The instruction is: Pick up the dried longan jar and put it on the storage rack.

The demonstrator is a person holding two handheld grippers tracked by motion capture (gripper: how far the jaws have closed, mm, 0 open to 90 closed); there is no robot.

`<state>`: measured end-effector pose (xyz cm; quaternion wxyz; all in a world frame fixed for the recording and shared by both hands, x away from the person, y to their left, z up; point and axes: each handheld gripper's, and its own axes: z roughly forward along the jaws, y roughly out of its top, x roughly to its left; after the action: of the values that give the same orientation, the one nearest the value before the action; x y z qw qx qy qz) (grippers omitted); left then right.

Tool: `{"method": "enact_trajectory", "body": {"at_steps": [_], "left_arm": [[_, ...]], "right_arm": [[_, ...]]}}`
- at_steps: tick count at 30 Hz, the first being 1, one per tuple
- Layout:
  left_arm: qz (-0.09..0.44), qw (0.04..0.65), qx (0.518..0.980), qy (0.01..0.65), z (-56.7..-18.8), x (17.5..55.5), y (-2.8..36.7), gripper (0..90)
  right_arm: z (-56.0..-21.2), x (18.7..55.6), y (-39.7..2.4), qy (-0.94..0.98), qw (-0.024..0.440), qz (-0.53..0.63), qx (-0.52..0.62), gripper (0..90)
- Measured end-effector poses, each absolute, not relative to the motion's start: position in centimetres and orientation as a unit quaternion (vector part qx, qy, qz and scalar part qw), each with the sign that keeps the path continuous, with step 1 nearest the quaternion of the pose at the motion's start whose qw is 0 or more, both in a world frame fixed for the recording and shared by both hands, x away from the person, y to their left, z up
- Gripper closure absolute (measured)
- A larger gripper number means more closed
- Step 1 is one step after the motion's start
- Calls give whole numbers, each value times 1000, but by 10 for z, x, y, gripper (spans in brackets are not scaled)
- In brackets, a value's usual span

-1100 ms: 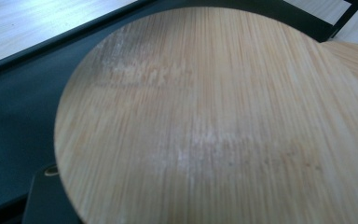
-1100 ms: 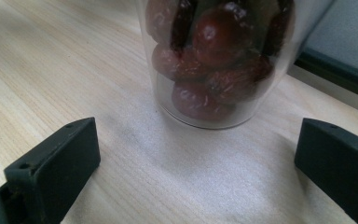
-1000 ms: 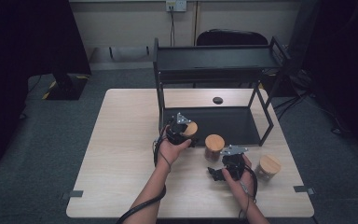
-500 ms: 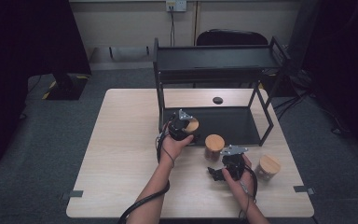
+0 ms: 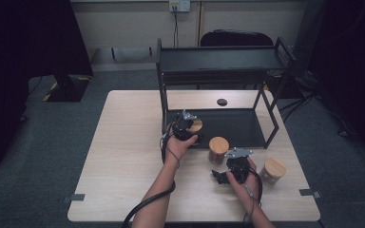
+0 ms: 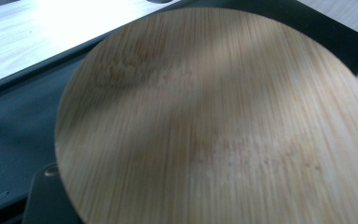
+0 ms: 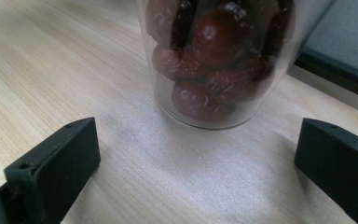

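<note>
Edging forward since a second ago, the left hand-held gripper point(image 5: 190, 127) is carrying a bamboo-lidded jar point(image 5: 196, 125) onto the black rack's lower shelf point(image 5: 237, 124), jaws clamped on it. Meanwhile the right hand-held gripper point(image 5: 220, 176) is waiting, jaws apart, before a second jar point(image 5: 218, 149) of dark fruit on the surface point(image 5: 123, 156). A third jar point(image 5: 272, 169) is standing nearby; both, seemingly, remain to be shelved.
</note>
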<state>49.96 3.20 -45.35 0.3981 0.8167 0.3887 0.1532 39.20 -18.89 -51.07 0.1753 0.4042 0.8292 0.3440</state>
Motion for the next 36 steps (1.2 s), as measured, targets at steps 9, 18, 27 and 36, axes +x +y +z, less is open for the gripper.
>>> {"method": "enact_trajectory", "body": {"at_steps": [9, 18, 27, 36], "left_arm": [[159, 399, 806, 408, -457, 508, 33, 259], [165, 390, 803, 419, -463, 515, 33, 259], [172, 385, 795, 436, -467, 521, 37, 259], [185, 369, 798, 439, -471, 526, 37, 259]], "right_arm": [[-511, 392, -189, 829, 175, 344, 404, 0], [-511, 392, -189, 829, 175, 344, 404, 0], [-511, 392, -189, 829, 175, 344, 404, 0], [-511, 392, -189, 829, 175, 344, 404, 0]]}}
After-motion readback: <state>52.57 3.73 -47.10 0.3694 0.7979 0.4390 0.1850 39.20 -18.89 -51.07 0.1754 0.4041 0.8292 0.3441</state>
